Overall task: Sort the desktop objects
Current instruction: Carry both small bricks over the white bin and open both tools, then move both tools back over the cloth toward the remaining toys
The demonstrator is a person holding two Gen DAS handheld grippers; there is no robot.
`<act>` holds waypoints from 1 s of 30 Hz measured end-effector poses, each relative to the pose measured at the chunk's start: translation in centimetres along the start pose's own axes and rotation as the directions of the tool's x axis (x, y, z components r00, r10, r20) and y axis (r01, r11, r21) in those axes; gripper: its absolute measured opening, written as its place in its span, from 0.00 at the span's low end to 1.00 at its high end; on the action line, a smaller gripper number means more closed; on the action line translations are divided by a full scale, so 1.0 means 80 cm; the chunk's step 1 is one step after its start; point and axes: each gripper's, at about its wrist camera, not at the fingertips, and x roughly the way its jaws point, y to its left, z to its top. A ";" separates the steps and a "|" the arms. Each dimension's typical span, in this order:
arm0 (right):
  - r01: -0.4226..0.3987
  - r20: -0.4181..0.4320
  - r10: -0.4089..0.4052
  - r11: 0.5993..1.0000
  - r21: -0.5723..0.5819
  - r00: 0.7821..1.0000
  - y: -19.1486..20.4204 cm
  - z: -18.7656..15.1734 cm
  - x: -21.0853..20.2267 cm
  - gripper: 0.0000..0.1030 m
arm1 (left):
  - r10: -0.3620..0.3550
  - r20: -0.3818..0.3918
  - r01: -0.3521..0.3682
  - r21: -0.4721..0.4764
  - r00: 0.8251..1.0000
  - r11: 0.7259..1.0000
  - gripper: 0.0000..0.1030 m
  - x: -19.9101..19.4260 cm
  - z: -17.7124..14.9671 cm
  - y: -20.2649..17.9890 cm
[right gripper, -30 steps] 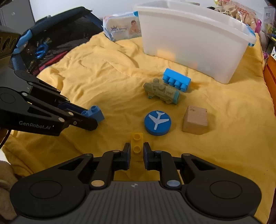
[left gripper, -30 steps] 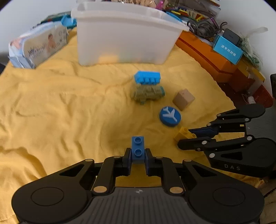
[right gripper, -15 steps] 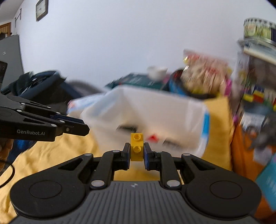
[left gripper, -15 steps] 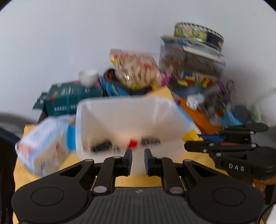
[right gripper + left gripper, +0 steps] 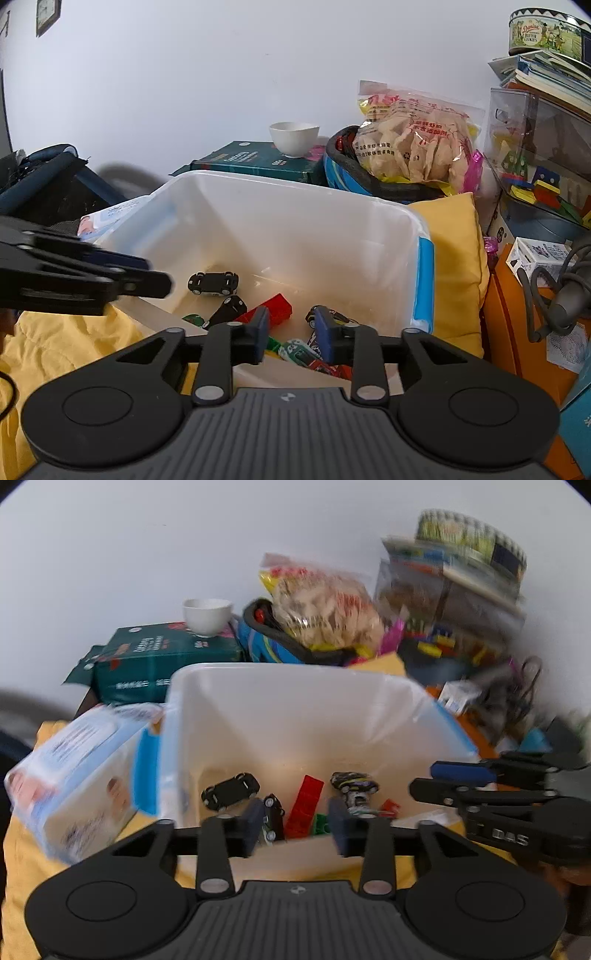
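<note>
A white plastic bin (image 5: 288, 709) (image 5: 295, 218) stands on the yellow cloth. Inside lie black toy cars (image 5: 229, 791) (image 5: 213, 282), a red brick (image 5: 306, 805) (image 5: 271, 308) and other small toys. My left gripper (image 5: 295, 825) is open and empty over the bin's near rim. My right gripper (image 5: 291, 334) is open and empty over the same rim; it also shows at the right of the left wrist view (image 5: 436, 779). The left gripper shows at the left of the right wrist view (image 5: 147, 275).
A wet-wipes pack (image 5: 70, 779) lies left of the bin. Behind it are a green box (image 5: 255, 162) with a white bowl (image 5: 293, 138), a snack bag (image 5: 413, 144), stacked books and a tin (image 5: 546, 29). Orange boxes (image 5: 517, 325) and cables sit right.
Both grippers lifted from the cloth to the bin. The left let go of its blue brick and the right its yellow brick; both jaws have opened wide.
</note>
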 end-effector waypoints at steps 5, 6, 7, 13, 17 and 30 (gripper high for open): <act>-0.024 0.060 0.025 1.000 -0.005 0.998 0.006 -0.002 -0.025 0.48 | 0.003 0.060 -0.002 -0.012 0.998 1.000 0.70 -0.066 -0.049 0.008; -0.023 0.073 0.024 1.000 -0.011 0.997 0.009 -0.003 -0.032 0.49 | -0.004 0.035 0.004 -0.006 0.999 1.000 0.70 -0.068 -0.063 0.010; -0.021 0.082 0.023 1.000 -0.016 0.996 0.012 -0.004 -0.037 0.51 | -0.003 -0.017 0.003 0.003 1.000 1.000 0.68 -0.064 -0.080 0.010; -0.043 0.062 0.044 0.999 -0.017 0.997 0.024 -0.019 -0.051 0.53 | 0.042 -0.213 -0.013 0.134 0.976 0.991 0.39 -0.012 -0.145 -0.011; -0.046 0.050 0.047 0.999 -0.006 0.998 0.026 -0.033 -0.063 0.53 | 0.114 -0.213 -0.065 0.226 0.970 0.972 0.38 0.011 -0.154 -0.017; -0.007 -0.005 0.008 0.995 0.101 1.000 0.009 -0.069 -0.077 0.54 | -0.021 0.036 0.014 0.203 0.999 0.979 0.17 -0.082 -0.049 -0.044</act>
